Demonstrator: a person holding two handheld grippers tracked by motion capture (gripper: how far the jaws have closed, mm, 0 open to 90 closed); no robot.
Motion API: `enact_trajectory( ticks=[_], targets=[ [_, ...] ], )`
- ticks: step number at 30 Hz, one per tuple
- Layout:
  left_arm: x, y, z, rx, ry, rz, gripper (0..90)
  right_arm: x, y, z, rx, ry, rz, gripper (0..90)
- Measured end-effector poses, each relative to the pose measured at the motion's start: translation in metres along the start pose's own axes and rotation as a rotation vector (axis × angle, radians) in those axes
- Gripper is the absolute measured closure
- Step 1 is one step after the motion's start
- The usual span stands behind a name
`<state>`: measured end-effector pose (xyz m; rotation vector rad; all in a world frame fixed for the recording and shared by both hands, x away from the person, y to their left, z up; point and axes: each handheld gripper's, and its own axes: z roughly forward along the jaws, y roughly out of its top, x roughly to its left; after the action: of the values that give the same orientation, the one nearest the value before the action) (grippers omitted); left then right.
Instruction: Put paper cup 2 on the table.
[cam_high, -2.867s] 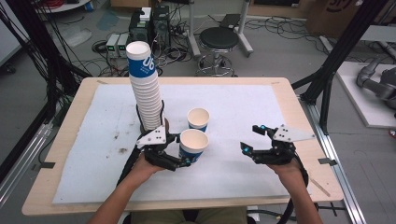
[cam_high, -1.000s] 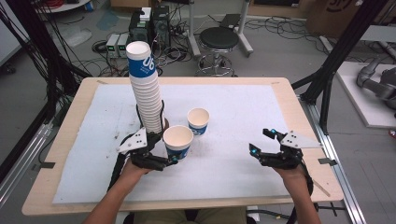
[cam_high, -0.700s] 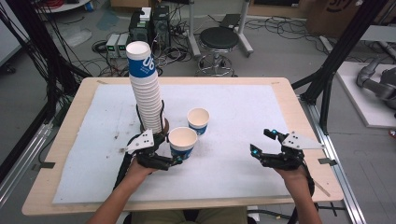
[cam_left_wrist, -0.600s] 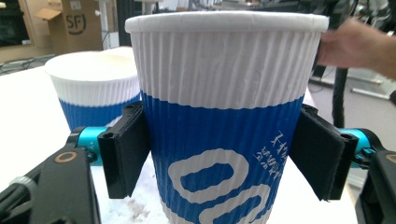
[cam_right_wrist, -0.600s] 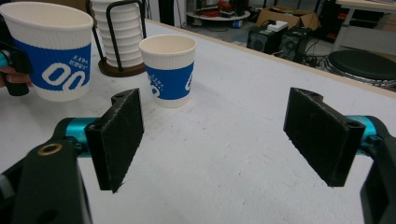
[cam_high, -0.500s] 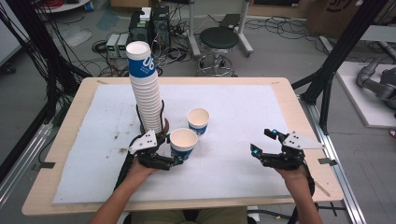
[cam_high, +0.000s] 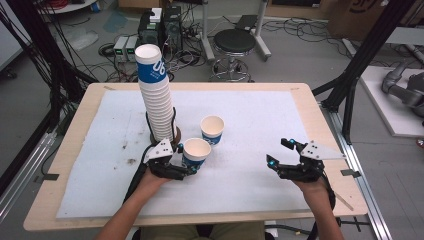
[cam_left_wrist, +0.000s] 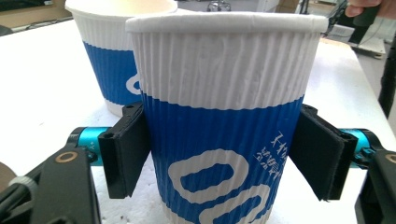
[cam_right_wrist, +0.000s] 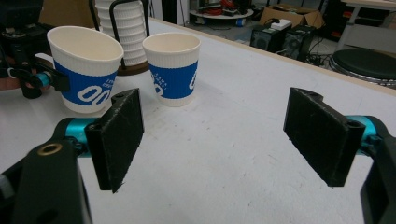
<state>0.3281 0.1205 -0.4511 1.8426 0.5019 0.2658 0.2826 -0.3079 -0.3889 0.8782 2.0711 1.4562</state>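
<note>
As seen from the high view, my left gripper (cam_high: 186, 169) is closed around a paper cup (cam_high: 196, 152) just in front of the tall cup stack (cam_high: 156, 100); a second cup (cam_high: 212, 129) stands to the right of the stack. My right gripper (cam_high: 282, 156) hovers well to the right of the stack, over bare white mat (cam_high: 250, 115) on the desk (cam_high: 90, 95), holding nothing.

Left gripper view: both pads press the held cup's (cam_left_wrist: 224, 121) blue band at mid-height. Judged light, ribbed, thin-walled; it will crush if squeezed hard. Mid-height hold suits it; the rim is stiffer but awkward to reach.

Right gripper view: jaws spread wide, empty. Held cup (cam_right_wrist: 86, 72) sits tilted, so likely partly lifted; I cannot tell whether its base touches the mat.
</note>
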Motion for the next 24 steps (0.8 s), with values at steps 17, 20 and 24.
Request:
enact_trajectory(
  ticks=[17, 20, 24],
  targets=[
    [0.001, 0.003, -0.012, 0.120, 0.022, 0.024, 25.8, 0.000, -0.001, 0.000, 0.007, 0.007, 0.003, 20.6],
    [0.001, 0.003, -0.014, 0.136, 0.021, 0.020, 25.7, 0.000, -0.001, 0.000, 0.009, 0.007, 0.000, 20.6],
    [0.002, 0.003, -0.018, 0.160, 0.024, -0.004, 25.3, 0.000, -0.001, -0.001, 0.006, 0.006, 0.004, 20.6]
  ],
)
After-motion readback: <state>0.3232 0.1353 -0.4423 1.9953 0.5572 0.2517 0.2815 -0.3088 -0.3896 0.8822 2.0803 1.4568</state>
